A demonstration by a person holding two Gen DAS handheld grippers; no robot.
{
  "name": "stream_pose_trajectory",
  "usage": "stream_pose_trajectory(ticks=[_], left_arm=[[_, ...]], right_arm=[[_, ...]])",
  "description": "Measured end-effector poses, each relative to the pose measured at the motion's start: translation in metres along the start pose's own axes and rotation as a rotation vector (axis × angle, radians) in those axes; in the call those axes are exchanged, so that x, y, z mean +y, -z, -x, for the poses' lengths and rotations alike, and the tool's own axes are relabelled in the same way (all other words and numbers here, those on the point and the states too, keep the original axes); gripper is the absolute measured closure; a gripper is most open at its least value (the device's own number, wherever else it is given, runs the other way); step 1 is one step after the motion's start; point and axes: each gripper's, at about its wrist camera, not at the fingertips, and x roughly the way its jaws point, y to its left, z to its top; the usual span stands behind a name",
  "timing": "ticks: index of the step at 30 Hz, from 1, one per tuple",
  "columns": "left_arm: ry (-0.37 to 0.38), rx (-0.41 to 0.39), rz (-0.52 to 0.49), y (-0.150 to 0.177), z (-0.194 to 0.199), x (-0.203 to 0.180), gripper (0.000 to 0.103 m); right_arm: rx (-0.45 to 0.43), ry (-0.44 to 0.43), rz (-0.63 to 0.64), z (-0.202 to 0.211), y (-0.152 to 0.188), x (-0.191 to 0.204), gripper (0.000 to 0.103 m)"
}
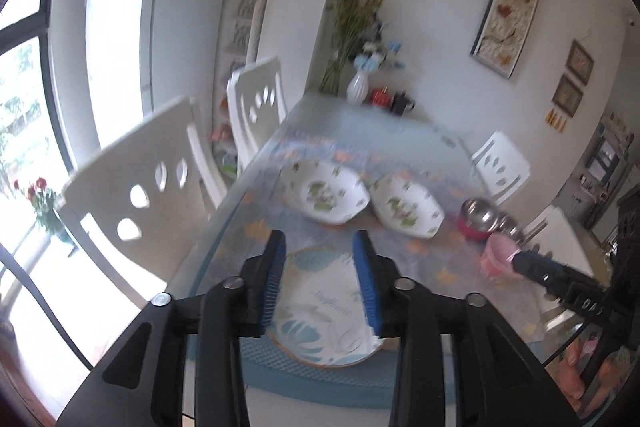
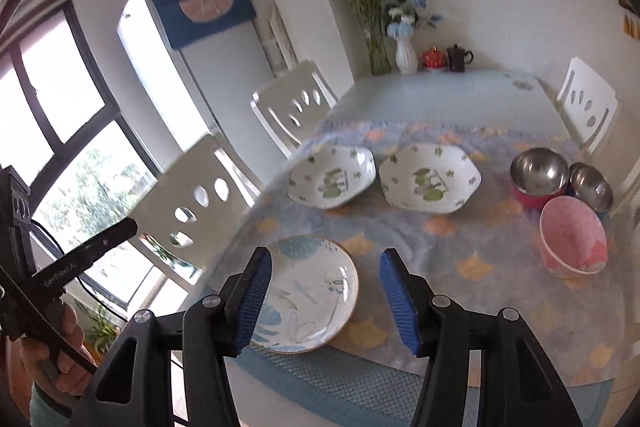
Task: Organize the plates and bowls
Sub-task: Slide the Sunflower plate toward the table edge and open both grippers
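A round plate with a blue leaf print and a gold rim lies on the near part of the table. My left gripper hangs above it, open and empty. My right gripper is also open and empty, over the plate's right edge. Farther back, two white angular dishes with green print sit side by side. At the right stand two steel bowls and a pink bowl. The same dishes and the pink bowl show in the left wrist view.
A patterned cloth covers the glass table, with a blue woven mat under the plate. White chairs line the left side and another stands at the far right. A white vase and two small pots stand at the far end.
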Motion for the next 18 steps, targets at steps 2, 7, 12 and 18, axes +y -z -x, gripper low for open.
stream_pose_trajectory(ticks=[2,7,12,18], left_arm=[[0.009,-0.046,-0.01,-0.013,0.02,-0.008,0.068],[0.003,-0.137,-0.072,-0.052,0.051,-0.022,0.066],[-0.003,-0.202,-0.072,-0.081,0.035,-0.018,0.026],[0.036,-0.052,-0.062,-0.116,-0.073,0.016,0.026]], right_arm=[[-0.045,-0.034,-0.004,0.019,-0.006,0.001,0.048],[-0.182,-0.124,-0.049,0.053,-0.032,0.006,0.023],[-0.257,-0.161,-0.084,0.053,-0.062,0.014,0.013],[-0.111,-0.078,-0.233,-0.055,-0.093,0.005,0.013]])
